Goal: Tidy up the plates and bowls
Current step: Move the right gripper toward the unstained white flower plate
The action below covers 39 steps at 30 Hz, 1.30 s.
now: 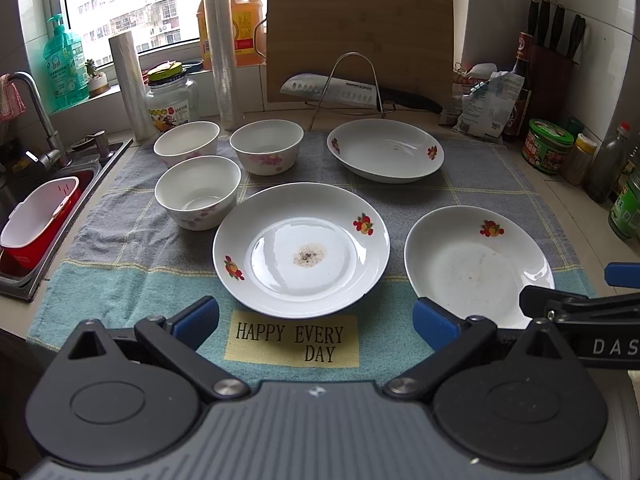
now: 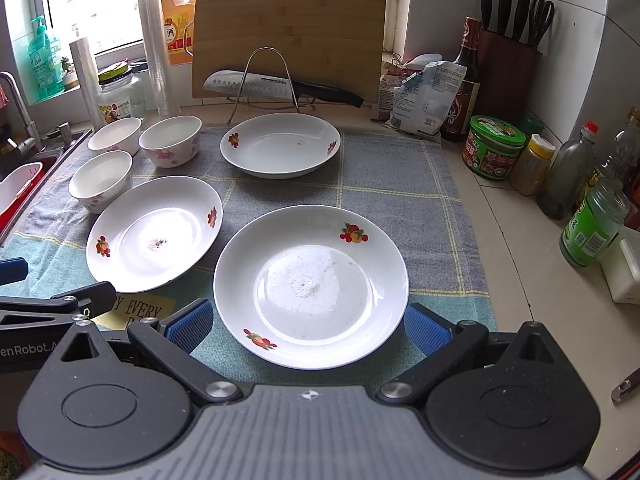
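Three white plates with fruit prints lie on a checked cloth (image 1: 132, 264): a middle plate (image 1: 301, 249) (image 2: 154, 234), a near right plate (image 1: 476, 266) (image 2: 311, 285) and a far plate (image 1: 386, 150) (image 2: 280, 145). Three white flowered bowls stand upright at the left: front bowl (image 1: 198, 192) (image 2: 100, 179), back left bowl (image 1: 187, 142) (image 2: 115, 133), back right bowl (image 1: 267, 146) (image 2: 170, 140). My left gripper (image 1: 316, 320) is open just before the middle plate, holding nothing. My right gripper (image 2: 306, 326) is open, its blue pads either side of the near right plate's front rim.
A sink (image 1: 60, 184) with a red-and-white tub (image 1: 38, 220) lies left of the cloth. Behind stand a cutting board (image 1: 360, 40), a knife on a wire rack (image 1: 352, 88), rolls, a jar and an oil jug. Bottles and jars (image 2: 576, 184) crowd the right counter by a knife block (image 2: 506, 68).
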### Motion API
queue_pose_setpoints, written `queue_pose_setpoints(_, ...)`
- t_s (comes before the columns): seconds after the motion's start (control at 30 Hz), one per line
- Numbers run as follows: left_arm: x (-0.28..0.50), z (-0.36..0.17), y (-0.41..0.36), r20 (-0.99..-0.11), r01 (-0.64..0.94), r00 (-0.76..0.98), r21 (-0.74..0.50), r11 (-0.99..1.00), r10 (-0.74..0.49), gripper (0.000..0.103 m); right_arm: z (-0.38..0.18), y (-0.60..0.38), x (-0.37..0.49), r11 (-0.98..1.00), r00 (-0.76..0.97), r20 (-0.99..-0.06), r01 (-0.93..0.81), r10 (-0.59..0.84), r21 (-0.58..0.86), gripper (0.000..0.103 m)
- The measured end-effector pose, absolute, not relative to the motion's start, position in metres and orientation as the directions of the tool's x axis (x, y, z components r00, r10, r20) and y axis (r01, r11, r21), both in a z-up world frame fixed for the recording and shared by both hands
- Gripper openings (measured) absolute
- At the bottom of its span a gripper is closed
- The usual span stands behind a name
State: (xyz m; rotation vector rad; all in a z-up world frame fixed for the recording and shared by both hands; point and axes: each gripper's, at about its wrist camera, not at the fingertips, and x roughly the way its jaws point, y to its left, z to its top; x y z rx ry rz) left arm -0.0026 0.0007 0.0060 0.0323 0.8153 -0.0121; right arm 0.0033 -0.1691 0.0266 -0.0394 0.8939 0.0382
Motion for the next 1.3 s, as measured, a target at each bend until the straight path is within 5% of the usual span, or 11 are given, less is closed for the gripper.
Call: queue_pose_setpoints(1.3,-0.0027,0.0098,-0.0026,-0.727,0.02,0.687,0.027,0.999,0.006,0.102,0.0291,-0.1721,0.003,0.998,0.637,-0.77,-0.062,0.026,-0.018,0.103)
